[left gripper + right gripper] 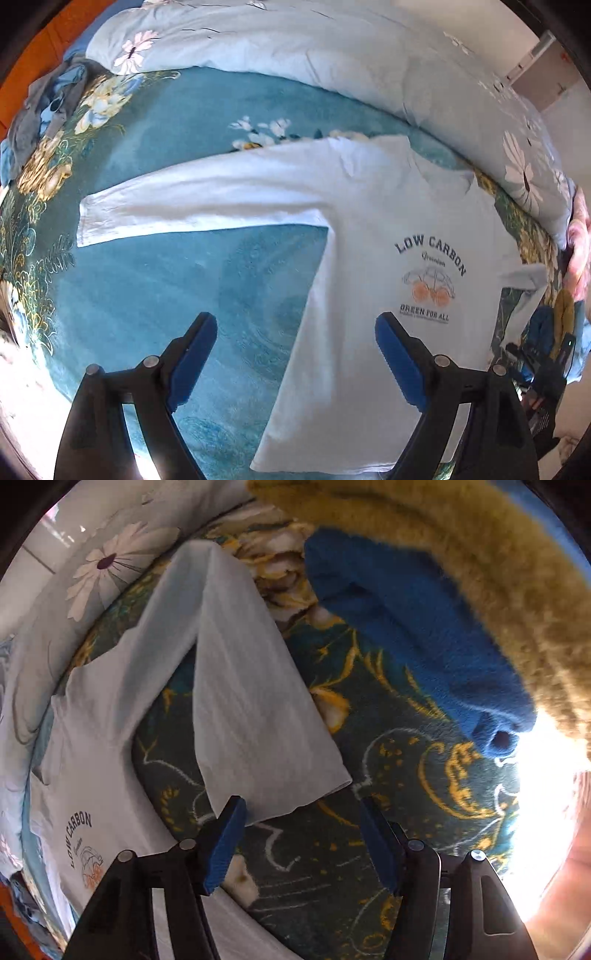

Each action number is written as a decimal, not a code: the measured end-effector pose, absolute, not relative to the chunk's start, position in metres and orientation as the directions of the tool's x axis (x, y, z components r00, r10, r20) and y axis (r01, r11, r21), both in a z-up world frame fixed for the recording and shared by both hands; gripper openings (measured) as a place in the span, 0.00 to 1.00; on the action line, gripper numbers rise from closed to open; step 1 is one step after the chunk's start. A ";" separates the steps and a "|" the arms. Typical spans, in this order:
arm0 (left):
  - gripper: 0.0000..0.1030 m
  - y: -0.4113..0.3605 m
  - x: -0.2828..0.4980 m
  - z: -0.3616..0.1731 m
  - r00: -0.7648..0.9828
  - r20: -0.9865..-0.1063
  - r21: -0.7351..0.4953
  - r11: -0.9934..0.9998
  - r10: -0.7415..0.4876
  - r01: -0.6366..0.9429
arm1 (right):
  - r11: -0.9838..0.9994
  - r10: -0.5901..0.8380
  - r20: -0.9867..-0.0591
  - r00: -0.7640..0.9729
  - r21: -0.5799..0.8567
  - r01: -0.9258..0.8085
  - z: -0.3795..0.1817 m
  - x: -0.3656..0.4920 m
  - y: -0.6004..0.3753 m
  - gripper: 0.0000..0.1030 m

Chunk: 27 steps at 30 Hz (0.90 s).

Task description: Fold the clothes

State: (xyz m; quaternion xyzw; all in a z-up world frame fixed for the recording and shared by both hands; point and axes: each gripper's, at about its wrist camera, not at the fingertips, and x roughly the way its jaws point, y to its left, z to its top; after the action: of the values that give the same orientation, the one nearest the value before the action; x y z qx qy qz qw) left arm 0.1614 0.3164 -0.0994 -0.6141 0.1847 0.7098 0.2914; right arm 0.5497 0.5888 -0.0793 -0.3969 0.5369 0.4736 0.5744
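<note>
Soft, light white long-sleeved cotton shirt [369, 236] lies flat on the teal floral bed [184, 280], best pinched at its cuff beneath both spread, empty hand-held grippers [295, 347] [301, 834]

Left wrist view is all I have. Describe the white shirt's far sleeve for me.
Observer: The sleeve is doubled back on itself, its end pointing toward the right gripper.
Operator: Report that gripper's jaws.
Observer: Open, nothing gripped; the cuff edge lies at their tips.
Operator: Name what lies beside the sleeve.
Observer: A blue fleece garment on the blanket, apart from the sleeve.
</note>
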 end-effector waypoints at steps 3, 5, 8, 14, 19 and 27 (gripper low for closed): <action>0.86 0.325 0.166 -0.097 -0.070 -0.980 -0.093 -0.742 0.185 -0.664 | 0.253 0.113 -0.993 -0.018 0.047 -0.966 -0.083 0.548 0.590 0.60; 0.86 0.330 0.165 -0.092 -0.077 -0.979 -0.090 -0.732 0.191 -0.675 | 0.262 0.122 -0.993 -0.002 0.034 -0.964 -0.081 0.545 0.589 0.47; 0.86 0.335 0.162 -0.089 -0.074 -0.977 -0.095 -0.724 0.199 -0.683 | 0.251 0.147 -0.988 -0.051 0.088 -0.964 -0.074 0.538 0.590 0.11; 0.86 0.338 0.155 -0.088 -0.059 -0.974 -0.122 -0.720 0.221 -0.683 | 0.027 0.249 -0.969 0.002 0.005 -1.000 -0.016 0.510 0.604 0.06; 0.86 0.337 0.151 -0.087 -0.046 -0.970 -0.150 -0.733 0.240 -0.663 | -0.278 0.438 -0.895 0.085 -0.225 -0.934 0.067 0.498 0.629 0.06; 0.86 0.329 0.149 -0.092 -0.056 -0.973 -0.138 -0.764 0.222 -0.630 | -0.374 0.571 -0.781 0.254 -0.523 -0.766 0.111 0.524 0.729 0.06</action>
State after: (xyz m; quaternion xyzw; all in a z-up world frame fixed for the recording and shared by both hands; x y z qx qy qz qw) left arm 0.1490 0.3291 -0.0915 -0.6176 0.1649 0.7076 0.3010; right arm 0.5240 0.7287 0.1114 -0.5670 0.0859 0.6046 0.5528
